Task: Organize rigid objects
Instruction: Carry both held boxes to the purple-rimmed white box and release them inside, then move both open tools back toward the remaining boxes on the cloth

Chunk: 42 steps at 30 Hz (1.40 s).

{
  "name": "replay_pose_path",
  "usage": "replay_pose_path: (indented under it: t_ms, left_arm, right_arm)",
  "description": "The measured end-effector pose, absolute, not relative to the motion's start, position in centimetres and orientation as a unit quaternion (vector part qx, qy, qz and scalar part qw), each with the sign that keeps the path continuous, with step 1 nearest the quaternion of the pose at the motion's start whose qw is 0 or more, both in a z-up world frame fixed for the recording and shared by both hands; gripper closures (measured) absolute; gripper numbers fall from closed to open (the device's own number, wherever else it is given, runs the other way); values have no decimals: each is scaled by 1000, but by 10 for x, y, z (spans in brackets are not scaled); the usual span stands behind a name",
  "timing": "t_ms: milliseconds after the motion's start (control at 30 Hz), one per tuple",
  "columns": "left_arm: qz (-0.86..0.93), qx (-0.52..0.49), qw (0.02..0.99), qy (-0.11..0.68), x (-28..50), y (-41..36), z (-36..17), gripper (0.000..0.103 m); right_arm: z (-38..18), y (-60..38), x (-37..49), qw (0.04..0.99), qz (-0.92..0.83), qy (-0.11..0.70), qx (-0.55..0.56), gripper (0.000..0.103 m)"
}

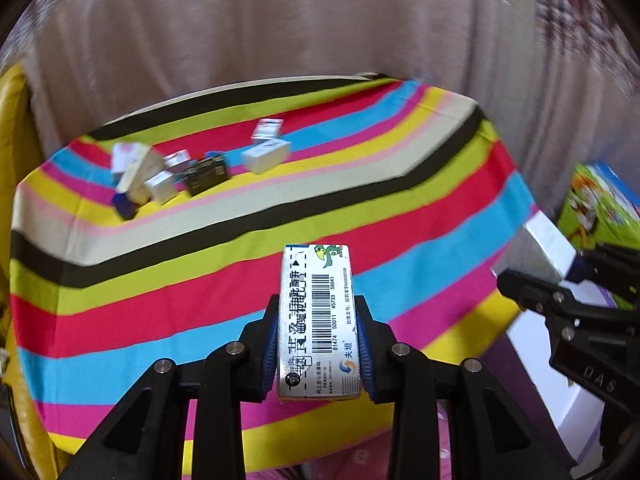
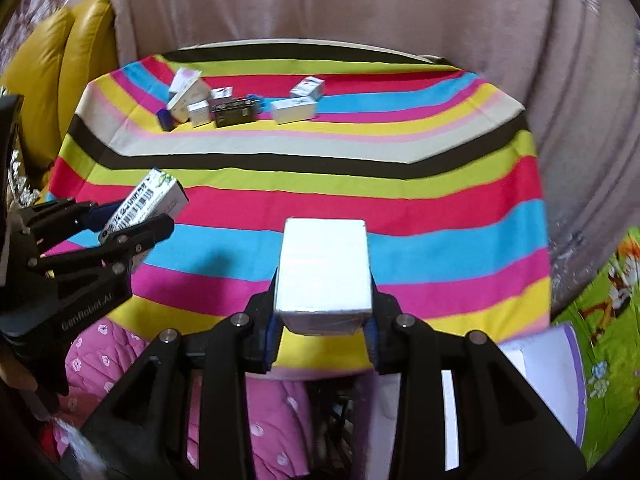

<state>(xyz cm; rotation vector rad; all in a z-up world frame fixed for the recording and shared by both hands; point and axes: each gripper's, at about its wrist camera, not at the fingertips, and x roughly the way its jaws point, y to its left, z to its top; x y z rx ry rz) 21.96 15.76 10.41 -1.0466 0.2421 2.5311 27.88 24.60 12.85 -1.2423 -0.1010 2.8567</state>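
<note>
A: Barcode carton, right up close, clamped in the left gripper with the blue pads pressing its two long sides, nose pointing out over the striped tablecloth.

B: And the right gripper is holding the plain white box, jaws closed on its flanks, also above the near stripes.

A: Both look like thin cardboard packs. Light, I'd say, stiff enough along the edges but easy to dent if squeezed on a broad face.

B: Agreed. Glossy print on the carton, so possibly a bit slippery. Gripping low across the narrow width, as here, seems the safe hold.

A: Further out, mid-table is bare cloth.

B: Then at the far side, the cluster of small boxes, a dark box touching it, and two white boxes stacked or leaning just to the right.

A: Can't tell which. Too blurred.

B: Behind it all, the pale curtain.
</note>
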Motion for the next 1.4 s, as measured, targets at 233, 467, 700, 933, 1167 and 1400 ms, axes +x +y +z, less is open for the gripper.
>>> replay_pose_path:
  t_ms: [233,467,700,933,1167,1400]
  left_arm:
    - [879,-372,266,138,246,210,104,68]
    - [848,-371,329,187,271,259,102,68]
    - [799,-379,405,233,298,311,96,68]
    - [754,-398,452,264,315,350,82,68]
    - [716,-376,494,319,350,379,69,68]
    - [718,-339,532,294,364,367,79,43]
  right_arm:
    - [116,284,306,39,910,0,-412,65]
    - [109,329,336,78,907,37,-412,65]
    - [96,389,375,141,894,90,-417,65]
    - [81,448,414,205,871,146,-422,65]
    - [74,468,426,230,857,159,-432,65]
    - [84,478,434,259,851,175,-422,39]
